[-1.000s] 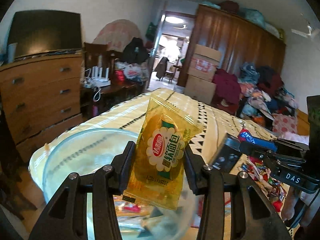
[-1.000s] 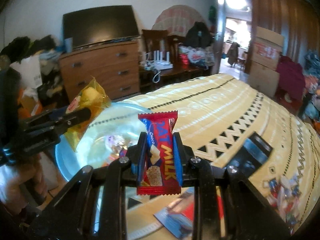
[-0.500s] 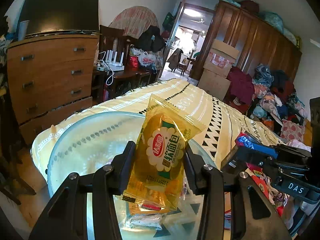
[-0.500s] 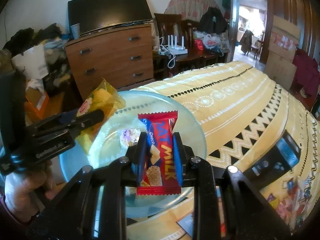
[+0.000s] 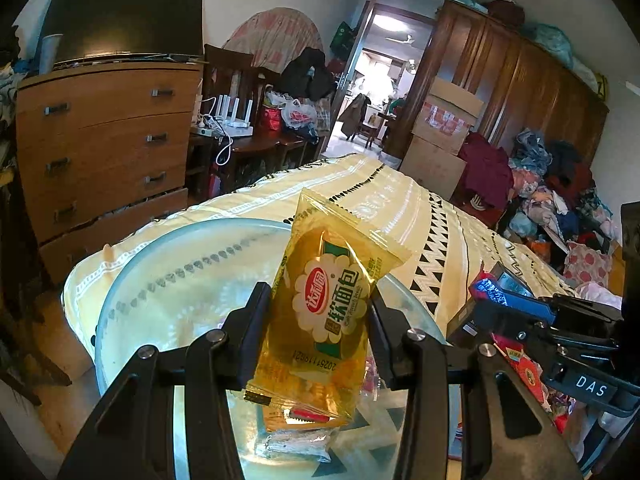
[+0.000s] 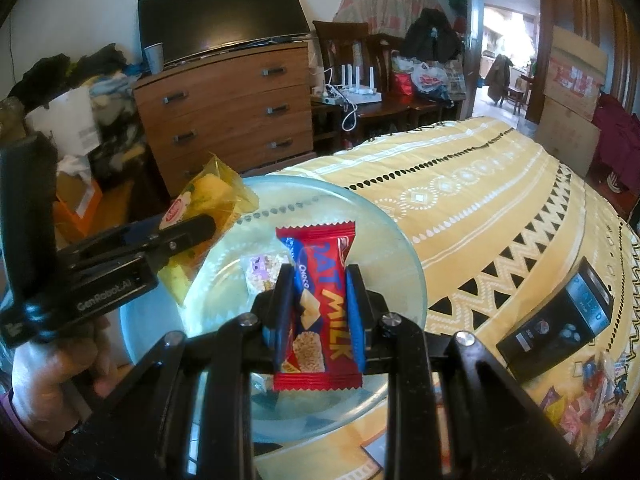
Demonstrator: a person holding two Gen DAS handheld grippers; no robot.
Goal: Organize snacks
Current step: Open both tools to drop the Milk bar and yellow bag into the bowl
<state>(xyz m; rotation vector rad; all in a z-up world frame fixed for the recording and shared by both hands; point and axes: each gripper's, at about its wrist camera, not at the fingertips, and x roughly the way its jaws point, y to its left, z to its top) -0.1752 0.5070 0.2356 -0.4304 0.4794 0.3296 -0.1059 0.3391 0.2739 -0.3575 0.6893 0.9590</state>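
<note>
My left tool (image 5: 318, 330) pinches a yellow soft-bread packet (image 5: 326, 320) with Chinese lettering and a printed date code, upright over the glass bowl (image 5: 168, 280). My right tool (image 6: 318, 312) pinches a red bar wrapper (image 6: 320, 308) reading "Choco" and "MILK", also over the bowl. Other wrapped snacks lie in the bowl.

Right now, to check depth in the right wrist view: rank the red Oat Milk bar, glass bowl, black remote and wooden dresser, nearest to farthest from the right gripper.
1. Red Oat Milk bar: clamped in the right gripper.
2. Glass bowl: directly beneath and ahead.
3. Black remote: on the bedspread, to the right.
4. Wooden dresser: against the far wall, upper left.
</note>
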